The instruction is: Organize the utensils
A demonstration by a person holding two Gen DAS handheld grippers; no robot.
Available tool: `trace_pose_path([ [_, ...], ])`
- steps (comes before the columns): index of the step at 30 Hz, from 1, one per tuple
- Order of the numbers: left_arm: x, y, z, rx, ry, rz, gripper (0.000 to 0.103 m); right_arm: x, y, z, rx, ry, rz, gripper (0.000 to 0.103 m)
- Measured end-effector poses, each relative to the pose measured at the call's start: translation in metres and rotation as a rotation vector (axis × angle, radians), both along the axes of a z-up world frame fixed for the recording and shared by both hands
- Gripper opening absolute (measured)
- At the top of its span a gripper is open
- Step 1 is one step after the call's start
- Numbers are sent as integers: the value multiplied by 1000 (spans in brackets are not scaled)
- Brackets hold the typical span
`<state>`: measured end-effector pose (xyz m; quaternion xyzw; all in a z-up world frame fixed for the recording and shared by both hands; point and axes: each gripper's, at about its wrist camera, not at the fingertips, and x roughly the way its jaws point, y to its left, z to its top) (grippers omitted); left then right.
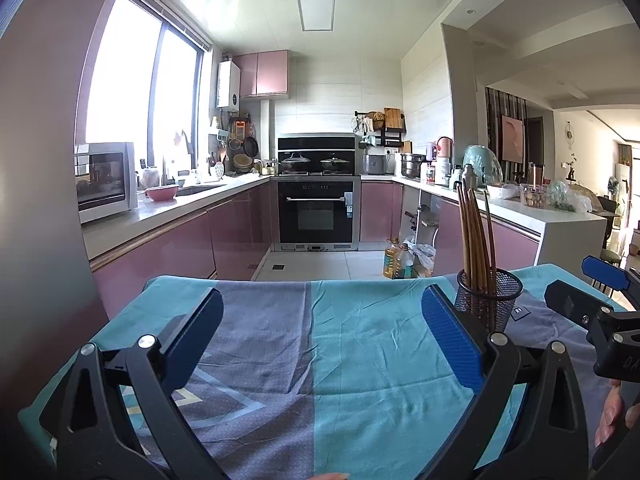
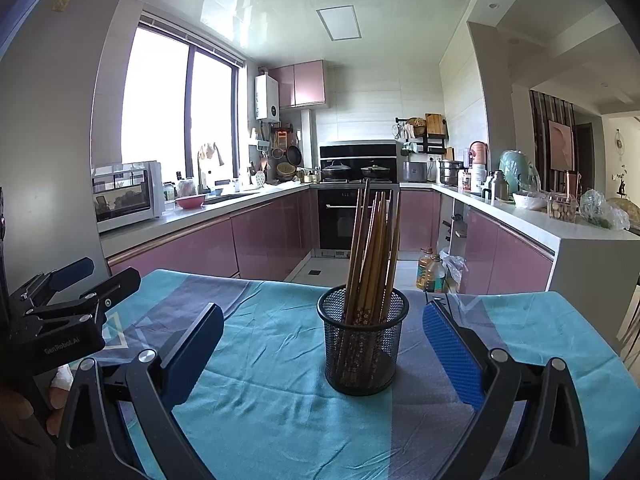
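A black mesh cup point(image 2: 363, 346) stands on the table's teal and grey cloth point(image 2: 264, 380), holding several brown wooden chopsticks point(image 2: 370, 256) upright. My right gripper point(image 2: 322, 344) is open and empty, its blue pads either side of the cup, which stands just ahead of the fingertips. My left gripper point(image 1: 320, 334) is open and empty over bare cloth point(image 1: 352, 360); the cup point(image 1: 489, 300) with its chopsticks point(image 1: 476, 236) stands just beyond its right finger. The right gripper point(image 1: 588, 296) also shows in the left wrist view; the left gripper point(image 2: 90, 280) shows in the right wrist view.
Beyond the table's far edge is a kitchen with pink cabinets point(image 2: 248, 236), an oven point(image 1: 316, 212), a microwave point(image 1: 104, 180) on the left counter and a cluttered right counter point(image 2: 560, 216). Oil bottles point(image 2: 430, 270) stand on the floor.
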<state>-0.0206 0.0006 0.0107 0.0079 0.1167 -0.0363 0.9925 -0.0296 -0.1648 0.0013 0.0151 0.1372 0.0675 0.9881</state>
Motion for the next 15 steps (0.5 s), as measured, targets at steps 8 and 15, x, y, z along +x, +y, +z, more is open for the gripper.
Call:
trace_pose_path([
  [8,-1,-3,0,5,-9,-5,98,-1,0,1,-2,-6,-1,96],
  [15,-1,-3,-1,2,-11,-3,98,-1,1,0,0,-9,2,96],
])
